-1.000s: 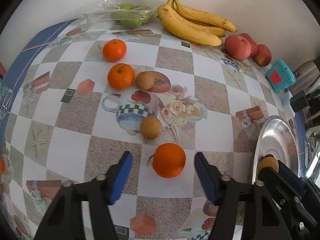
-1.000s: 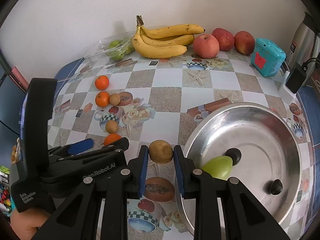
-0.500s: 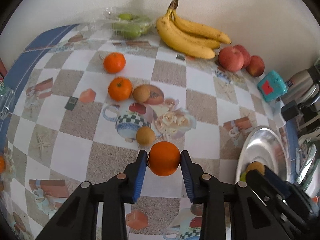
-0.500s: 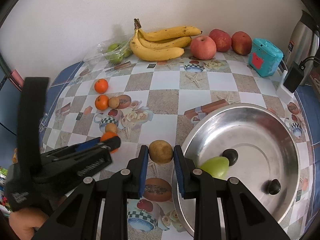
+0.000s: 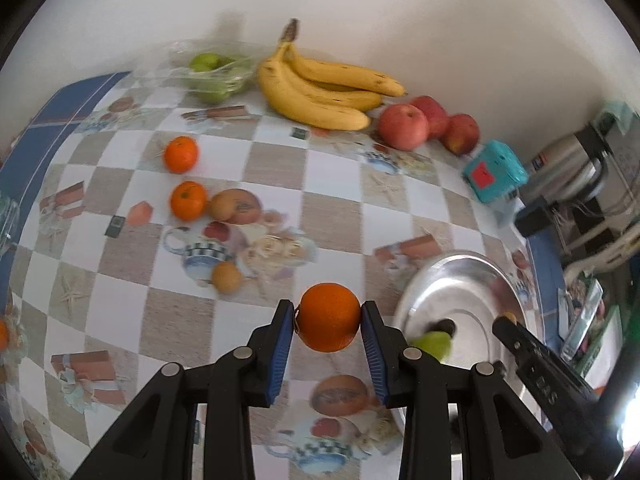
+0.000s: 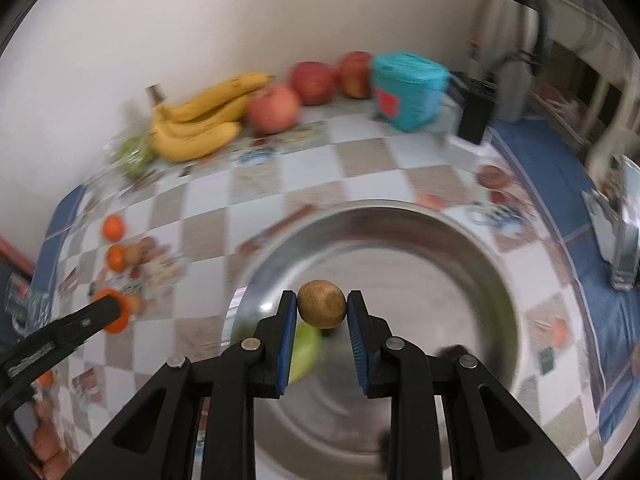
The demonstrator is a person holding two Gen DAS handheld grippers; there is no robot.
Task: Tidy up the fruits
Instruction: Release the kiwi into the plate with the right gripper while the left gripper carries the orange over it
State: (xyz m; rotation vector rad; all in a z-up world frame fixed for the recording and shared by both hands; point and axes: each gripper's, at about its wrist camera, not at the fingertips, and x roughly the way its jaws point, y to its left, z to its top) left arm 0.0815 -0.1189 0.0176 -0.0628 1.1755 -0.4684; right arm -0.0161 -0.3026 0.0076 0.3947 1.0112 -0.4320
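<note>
Both grippers loaded, fruit in the air

Beyond the right fingers sits the wide steel bowl (image 6: 460,248), a green fruit (image 6: 306,350) blurred in it just under the left pad; past the left fingers, bananas (image 5: 320,88) and red apples (image 5: 404,126) line the wall. The left gripper (image 5: 329,334) pinches an orange (image 5: 329,317) tight between its blue pads, bowl off to its right. The right gripper (image 6: 321,322) clamps a brown kiwi (image 6: 321,303) above the bowl

Soft daylight; right wrist view motion-blurred, fisheye edges bent and dark, glare at left view's lower right.
</note>
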